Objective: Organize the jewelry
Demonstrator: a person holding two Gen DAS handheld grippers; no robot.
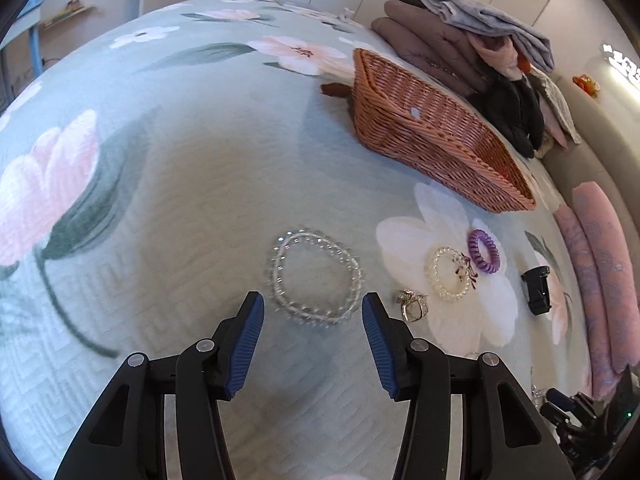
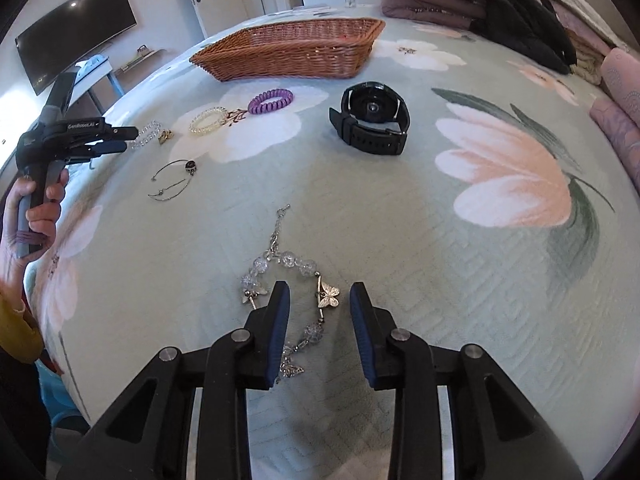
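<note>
Hovering over a flower-printed pale green quilted bed (image 1: 192,184), left tongs (image 1: 313,312) open, blue ribbed pads either side of the near edge of a clear round-bead bracelet (image 1: 316,276) lying flat on the cover, pads not touching it. Just right of that bracelet, a small gold-toned ring (image 1: 413,305), then a clear coiled hair tie (image 1: 449,273) touching a purple coiled hair tie (image 1: 484,251), both on a white printed flower. Farther right, a black wristwatch (image 1: 538,290) on its side. Toward the far side of the bed, a brown woven wicker basket (image 1: 432,136), tilted in this view, with folded clothes (image 1: 460,40) stacked beyond it.

Seen from the right wrist, right tongs (image 2: 320,300) parted, one strand of a silver butterfly-and-crackle-bead chain bracelet (image 2: 290,276) running between the pads, no pad pressing on it; the clasp end trailing away toward the bed's middle. Two thin silver wire bangles (image 2: 174,180) lying left of centre, near the bed's left edge. Gripping the left tool's handle at the left edge, a hand (image 2: 34,216) with a yellow sleeve (image 2: 16,328) below.
</note>
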